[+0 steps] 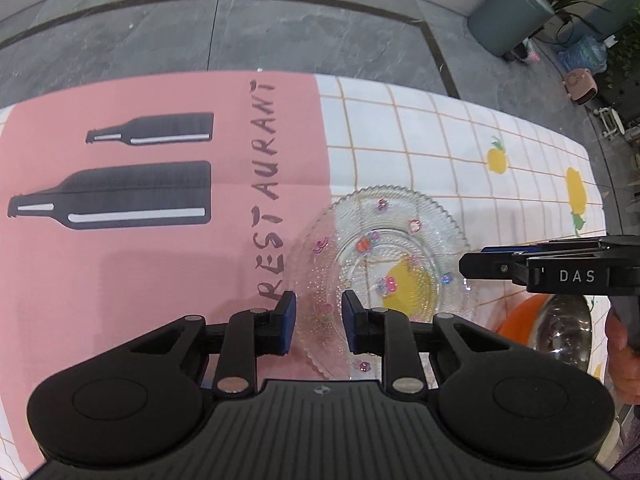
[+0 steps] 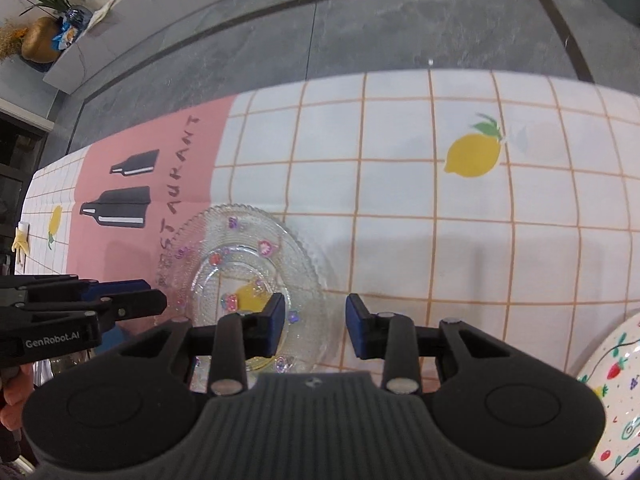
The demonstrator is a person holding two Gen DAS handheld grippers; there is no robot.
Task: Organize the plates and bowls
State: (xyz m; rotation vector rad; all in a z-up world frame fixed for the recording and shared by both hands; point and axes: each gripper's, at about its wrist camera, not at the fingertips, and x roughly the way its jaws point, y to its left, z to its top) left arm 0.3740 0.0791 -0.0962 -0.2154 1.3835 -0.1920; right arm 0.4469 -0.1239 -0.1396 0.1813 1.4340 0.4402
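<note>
A clear glass plate point(image 1: 394, 216) with a scalloped rim and small coloured flowers lies on the tablecloth; a smaller clear dish seems to rest in its middle. My left gripper point(image 1: 319, 320) points down over the plate's left rim, which lies below the gap between its blue pads; the pads do not touch it. In the right wrist view my right gripper point(image 2: 316, 328) hangs over the right rim of the same plate point(image 2: 248, 240), pads apart and nothing pressed. Each gripper shows side-on in the other's view: right gripper point(image 1: 470, 266), left gripper point(image 2: 160, 302).
An orange bowl point(image 1: 520, 316) with a shiny metal bowl point(image 1: 568, 332) in it stands right of the glass plate. A white plate with strawberries point(image 2: 616, 392) sits at the near right. The table's far edge point(image 1: 280, 74) borders grey floor, where a grey bin point(image 1: 512, 16) stands.
</note>
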